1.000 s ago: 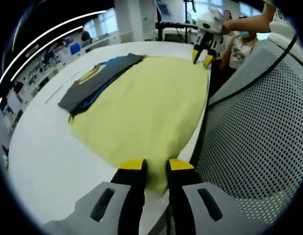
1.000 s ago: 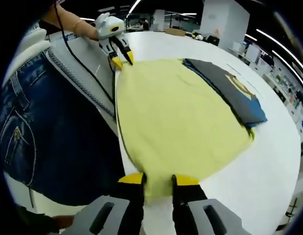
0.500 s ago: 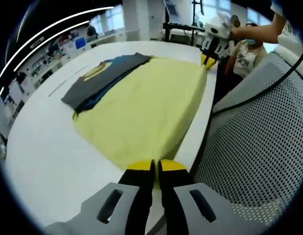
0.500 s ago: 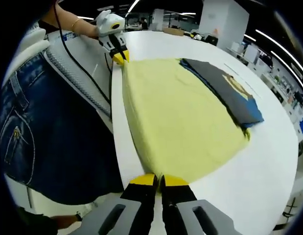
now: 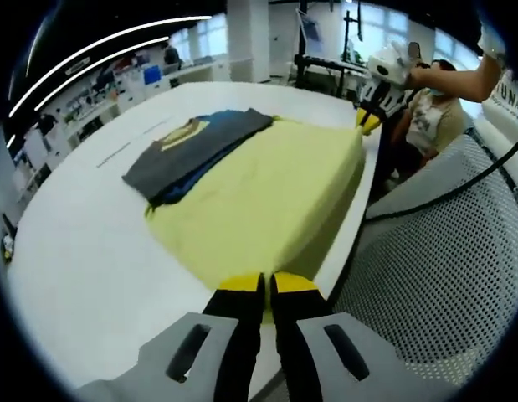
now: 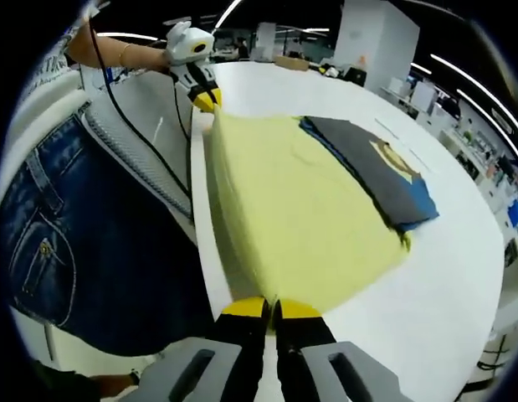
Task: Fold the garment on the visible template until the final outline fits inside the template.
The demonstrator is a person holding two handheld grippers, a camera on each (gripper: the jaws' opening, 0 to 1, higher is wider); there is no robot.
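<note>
Yellow garment [image 5: 259,197] lies spread over the white table [image 5: 83,251], pale and plain, its near edge lifted taut off the tabletop, with folded dark grey and blue clothes [image 5: 196,146] lying against its far side. At one corner the left gripper [image 5: 265,285] has its yellow-tipped jaws pinched together on the cloth. At the other, the right gripper [image 6: 267,308] is likewise clamped on the hem, beside the person's jeans [image 6: 58,243].
</note>
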